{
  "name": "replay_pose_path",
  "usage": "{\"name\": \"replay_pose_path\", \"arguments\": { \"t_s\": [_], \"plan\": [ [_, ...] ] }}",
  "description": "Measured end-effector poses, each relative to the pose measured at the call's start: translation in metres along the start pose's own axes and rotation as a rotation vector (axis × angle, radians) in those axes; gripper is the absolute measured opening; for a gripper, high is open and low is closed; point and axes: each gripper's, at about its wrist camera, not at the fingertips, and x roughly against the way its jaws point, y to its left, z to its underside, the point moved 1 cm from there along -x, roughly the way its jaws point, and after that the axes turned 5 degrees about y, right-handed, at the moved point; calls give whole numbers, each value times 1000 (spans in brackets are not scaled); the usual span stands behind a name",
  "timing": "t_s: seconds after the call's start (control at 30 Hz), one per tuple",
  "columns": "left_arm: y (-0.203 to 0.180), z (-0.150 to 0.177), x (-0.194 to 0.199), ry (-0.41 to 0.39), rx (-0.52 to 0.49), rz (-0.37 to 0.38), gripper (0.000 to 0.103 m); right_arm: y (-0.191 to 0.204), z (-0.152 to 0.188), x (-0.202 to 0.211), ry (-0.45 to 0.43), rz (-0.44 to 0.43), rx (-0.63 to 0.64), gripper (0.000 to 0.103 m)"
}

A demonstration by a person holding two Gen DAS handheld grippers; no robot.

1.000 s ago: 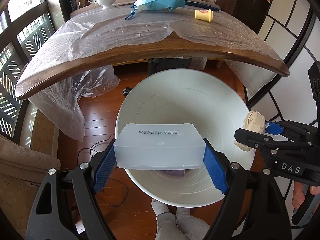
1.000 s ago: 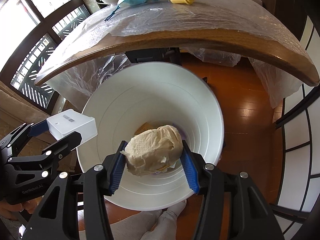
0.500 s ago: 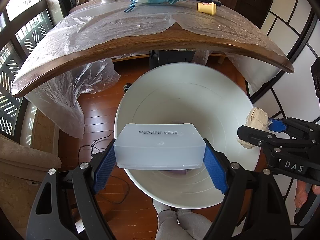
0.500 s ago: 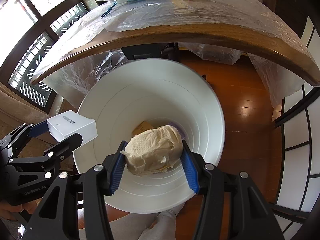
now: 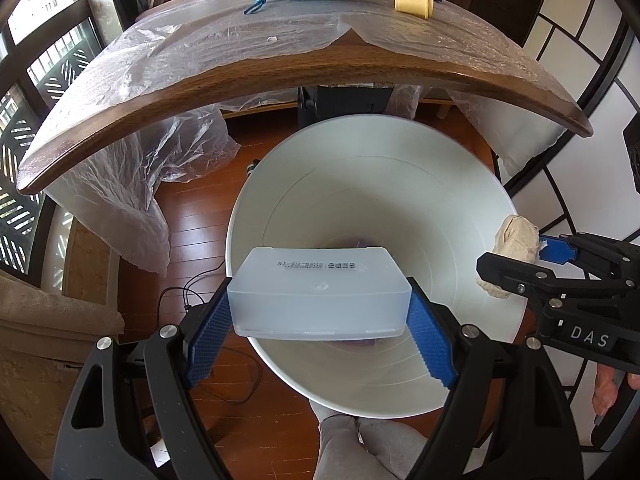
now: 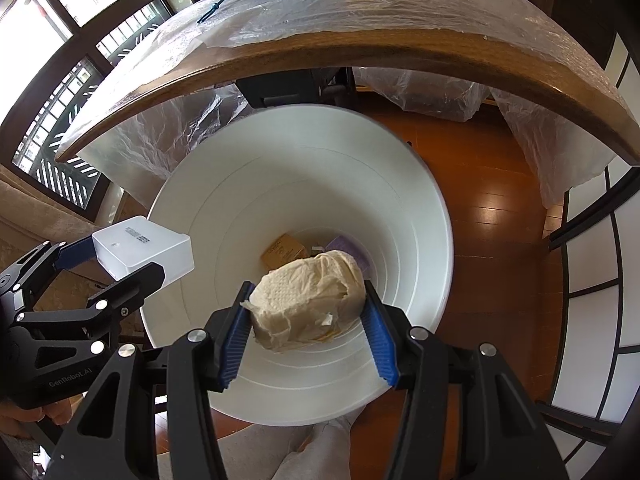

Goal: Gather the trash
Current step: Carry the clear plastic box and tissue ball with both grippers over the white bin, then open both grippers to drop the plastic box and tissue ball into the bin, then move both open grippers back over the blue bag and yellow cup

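Left fingers (image 5: pixel 320 332) grip a plastic box (image 5: pixel 320 292), right fingers (image 6: pixel 306 332) grip crumpled paper (image 6: pixel 308 304); only right view shows the bin's (image 6: pixel 420 208) cartons (image 6: pixel 282 255).

A dark wooden table (image 5: pixel 280 80) is covered with clear plastic sheeting (image 5: pixel 224 40) that hangs down past its edges. Under the table, reddish wooden floorboards (image 5: pixel 192 216) are seen, glossy with reflected light. To the left of the table, daylight is let in through dark-framed windows (image 5: pixel 32 92). To its right, a white-panelled screen (image 5: pixel 576 48) with dark bars is seen.
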Motion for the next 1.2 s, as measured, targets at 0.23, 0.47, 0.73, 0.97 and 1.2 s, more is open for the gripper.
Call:
{"name": "replay_pose_path", "arguments": {
  "t_s": [0.23,0.47,0.73,0.97,1.2],
  "plan": [
    [1,-4,4,-29,-4,3,93,-7,-3,13,-45,3,-39,76],
    [5,-7,22,-87,0,7,94,-15,-5,37,-109,12,-80,83],
    [16,-32,85,-275,-3,27,96,-8,-21,90,-269,82,-36,90],
    [24,-79,126,-423,-63,-39,101,7,-53,123,-369,144,15,93],
    [26,-115,114,-398,-92,-70,101,10,-90,120,-393,199,19,93]
  ]
}}
